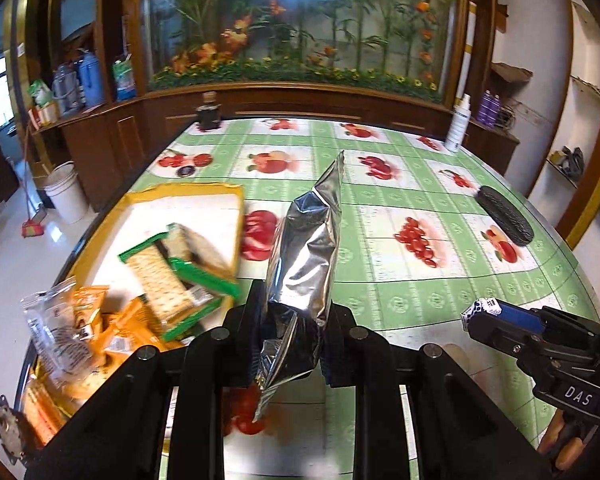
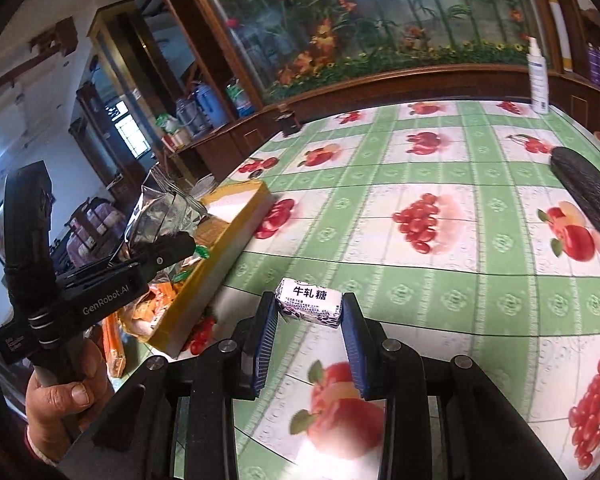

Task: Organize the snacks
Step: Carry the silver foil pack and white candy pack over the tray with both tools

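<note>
Left gripper (image 1: 294, 340) is pinching a silver foil bag (image 1: 306, 256) upright above the table's near edge, right gripper (image 2: 310, 320) is clamping a small wrapped candy (image 2: 309, 301) between narrowly parted pads, both beside the yellow snack tray (image 1: 140, 196) sitting at the left edge of the fruit-print tablecloth (image 2: 440, 272), wooden cabinets (image 1: 112, 140) standing behind.

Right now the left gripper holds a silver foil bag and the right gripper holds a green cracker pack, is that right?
Not quite. The left gripper does hold the silver foil bag, but the right gripper holds a small white wrapped candy, as the right wrist view shows.
</note>
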`<state>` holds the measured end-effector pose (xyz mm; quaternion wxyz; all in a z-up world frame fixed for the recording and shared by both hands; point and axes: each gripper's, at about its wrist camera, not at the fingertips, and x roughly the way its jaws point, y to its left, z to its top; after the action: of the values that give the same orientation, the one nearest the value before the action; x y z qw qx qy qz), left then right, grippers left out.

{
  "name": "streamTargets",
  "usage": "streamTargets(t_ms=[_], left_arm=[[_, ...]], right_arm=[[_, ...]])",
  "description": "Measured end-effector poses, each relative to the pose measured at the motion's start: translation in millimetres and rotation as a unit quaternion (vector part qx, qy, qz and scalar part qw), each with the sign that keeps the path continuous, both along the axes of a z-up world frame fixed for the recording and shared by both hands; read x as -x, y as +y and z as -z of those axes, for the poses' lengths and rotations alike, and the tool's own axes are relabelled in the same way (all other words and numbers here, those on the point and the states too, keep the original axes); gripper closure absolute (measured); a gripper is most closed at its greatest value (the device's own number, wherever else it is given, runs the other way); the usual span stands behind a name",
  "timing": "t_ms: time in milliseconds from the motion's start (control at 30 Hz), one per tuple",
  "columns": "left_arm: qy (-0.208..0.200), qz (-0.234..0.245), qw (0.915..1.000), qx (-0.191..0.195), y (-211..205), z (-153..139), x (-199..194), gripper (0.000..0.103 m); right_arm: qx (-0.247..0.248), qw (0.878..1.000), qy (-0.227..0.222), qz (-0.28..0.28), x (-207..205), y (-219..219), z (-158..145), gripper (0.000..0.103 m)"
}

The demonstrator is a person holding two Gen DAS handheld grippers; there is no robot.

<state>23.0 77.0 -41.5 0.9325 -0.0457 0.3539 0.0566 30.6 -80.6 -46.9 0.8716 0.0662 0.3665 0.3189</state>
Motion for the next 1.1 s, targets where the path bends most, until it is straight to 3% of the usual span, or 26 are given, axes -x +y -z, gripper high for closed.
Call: streamTargets(t_ms=[500,1100], left_arm=[[-0.007,-0.087,0.9961,0.01,78.1,3.2,23.9,0.083],[0.014,-0.131,0.9908,0.029,126.9,22.2,26.2,0.083]], right_arm=[[-0.007,0.993,-0.015,-0.116,-4.3,114.4,-15.0,0.07],[-0.004,0.988,0.001,-0.153,-34.5,194.3,-5.0,0.069]])
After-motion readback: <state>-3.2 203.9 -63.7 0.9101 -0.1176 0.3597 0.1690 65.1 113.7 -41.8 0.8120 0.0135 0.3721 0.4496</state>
